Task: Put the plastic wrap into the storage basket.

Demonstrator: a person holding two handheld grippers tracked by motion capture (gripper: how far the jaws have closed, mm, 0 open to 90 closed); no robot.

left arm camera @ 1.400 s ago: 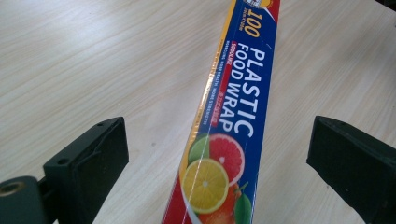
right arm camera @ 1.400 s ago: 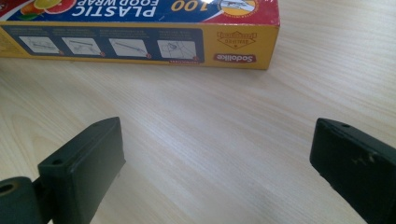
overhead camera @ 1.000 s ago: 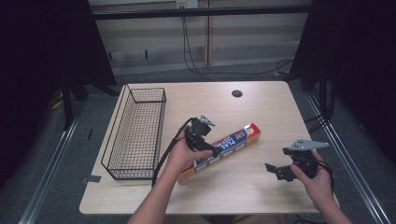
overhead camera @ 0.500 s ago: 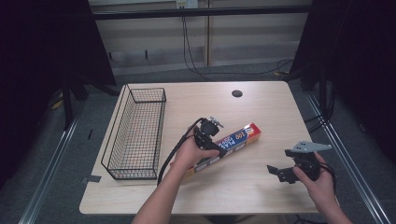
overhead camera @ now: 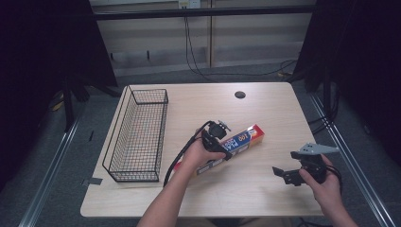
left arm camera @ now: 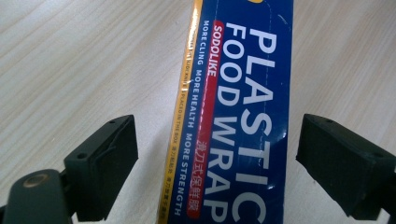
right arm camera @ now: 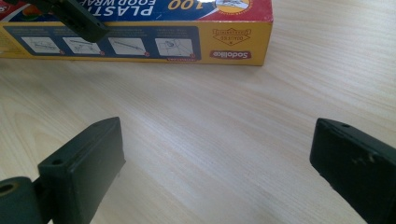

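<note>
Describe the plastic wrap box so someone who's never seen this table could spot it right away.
On the wooden table, look right of the black wire basket, near the middle. The plastic wrap box lies flat there, diagonal, under the left gripper. It's long and narrow, blue, red and yellow, the one colourful item.

L gripper (overhead camera: 226,150) moved right onto plastic wrap box (overhead camera: 246,137), jaws wide astride it.

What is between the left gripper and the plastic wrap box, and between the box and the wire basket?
Nothing visible. The left gripper is open, with the plastic wrap box lying between its jaws with gaps on both sides. From the box to the wire basket at its left, the high view shows bare table.
</note>
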